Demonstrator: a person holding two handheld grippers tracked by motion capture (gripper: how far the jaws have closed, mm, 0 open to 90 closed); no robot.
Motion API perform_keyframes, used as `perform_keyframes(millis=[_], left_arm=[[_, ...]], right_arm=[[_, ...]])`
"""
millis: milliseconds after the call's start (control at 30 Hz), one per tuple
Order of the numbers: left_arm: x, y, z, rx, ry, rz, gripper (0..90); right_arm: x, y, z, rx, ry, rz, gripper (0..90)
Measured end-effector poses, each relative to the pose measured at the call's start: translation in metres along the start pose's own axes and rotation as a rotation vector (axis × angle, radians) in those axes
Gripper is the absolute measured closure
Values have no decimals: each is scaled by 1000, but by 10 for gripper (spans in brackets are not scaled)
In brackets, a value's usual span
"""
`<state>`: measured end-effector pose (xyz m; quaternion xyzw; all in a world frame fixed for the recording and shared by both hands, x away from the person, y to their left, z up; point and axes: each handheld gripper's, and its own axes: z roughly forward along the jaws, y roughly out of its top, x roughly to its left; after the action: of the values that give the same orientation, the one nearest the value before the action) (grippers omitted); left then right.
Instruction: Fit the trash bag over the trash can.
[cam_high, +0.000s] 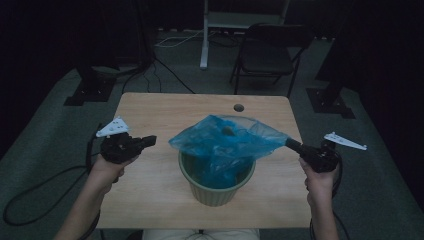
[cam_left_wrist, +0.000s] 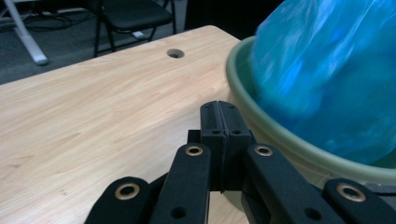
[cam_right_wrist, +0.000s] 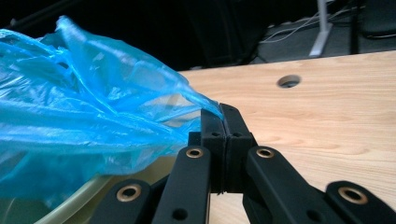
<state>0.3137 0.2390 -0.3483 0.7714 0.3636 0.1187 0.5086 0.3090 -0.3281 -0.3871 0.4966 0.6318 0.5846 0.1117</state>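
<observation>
Right hand-held gripper (cam_high: 292, 144) level (clamped on blue bag (cam_high: 225, 142)); left hand-held gripper (cam_high: 150, 140) empty

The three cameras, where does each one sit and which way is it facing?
High view: above the near table edge, looking forward and down at the green ribbed plastic bin; both forearms and grippers show.
Left gripper view: rides the left gripper, facing the bin's rim; shut, empty jaws.
Right gripper view: rides the right gripper, its jaws pinching the translucent blue plastic bag.
Shared: bag, round table hole.
</observation>
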Motion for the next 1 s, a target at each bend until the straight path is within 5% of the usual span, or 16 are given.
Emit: perform_keyframes(millis=[200,333,500,600,867,1000], left_arm=[[-7,4,3,-11,-36,33,900],[-14,10,9,-13,-59,64,812],[-25,22,17,-21,-19,123,494],[-30,35,26,-14,-40,141,432],[-61,58,54,41,-113,267,412],[-75,58,65,71,-162,326,595]], right_arm=[[0,2,5,24,40,-1,899],[10,8,17,52,74,-30,898],[16,14,28,80,85,-50,898],[16,14,31,87,87,-53,898],[19,13,36,96,97,-54,897],[21,14,40,104,100,-58,897]])
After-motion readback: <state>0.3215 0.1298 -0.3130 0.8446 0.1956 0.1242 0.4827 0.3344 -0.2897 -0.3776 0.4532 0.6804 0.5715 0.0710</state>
